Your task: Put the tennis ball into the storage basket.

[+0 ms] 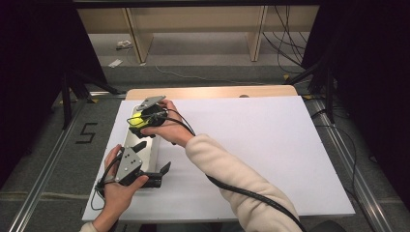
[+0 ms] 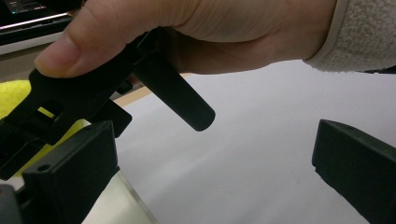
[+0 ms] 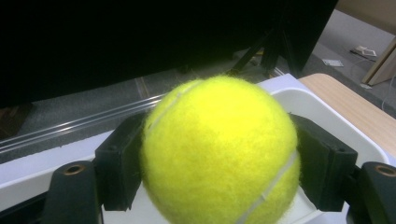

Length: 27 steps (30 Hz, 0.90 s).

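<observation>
A person's right arm, in a cream fleece sleeve (image 1: 227,169), reaches across the white table (image 1: 251,145) to its far left corner, the right tool (image 1: 145,117) clenched on a tennis ball (image 3: 219,149); the ball, bright yellow and fuzzy with a pale seam, sits squeezed between the two black jaws above a white tray (image 3: 317,107); nearer the person, the left hand (image 1: 118,191) rests the left tool (image 1: 153,158) low by the tray's near end, its jaws spread wide and gripping nothing.
</observation>
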### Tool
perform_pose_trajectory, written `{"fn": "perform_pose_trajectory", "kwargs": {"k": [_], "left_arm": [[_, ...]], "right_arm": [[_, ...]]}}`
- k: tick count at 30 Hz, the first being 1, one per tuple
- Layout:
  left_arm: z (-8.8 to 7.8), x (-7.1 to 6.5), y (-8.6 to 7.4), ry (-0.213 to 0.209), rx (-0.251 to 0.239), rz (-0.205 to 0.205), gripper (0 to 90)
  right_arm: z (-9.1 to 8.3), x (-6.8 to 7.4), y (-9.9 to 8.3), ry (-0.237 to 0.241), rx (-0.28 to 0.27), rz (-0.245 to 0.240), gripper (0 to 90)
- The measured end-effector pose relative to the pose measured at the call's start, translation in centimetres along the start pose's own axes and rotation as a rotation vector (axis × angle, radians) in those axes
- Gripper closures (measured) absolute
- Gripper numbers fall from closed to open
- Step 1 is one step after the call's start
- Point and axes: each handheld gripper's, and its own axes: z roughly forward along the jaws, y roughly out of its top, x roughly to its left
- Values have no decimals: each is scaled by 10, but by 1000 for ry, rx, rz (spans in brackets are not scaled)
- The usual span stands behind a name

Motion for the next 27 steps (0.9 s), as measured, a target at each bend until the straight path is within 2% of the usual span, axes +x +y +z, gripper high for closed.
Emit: {"fn": "perform_pose_trajectory", "kwargs": {"k": [27], "left_arm": [[-2, 1, 0, 5, -1, -3, 0]], "right_arm": [[11, -7, -10, -19, 35, 32, 269]]}}
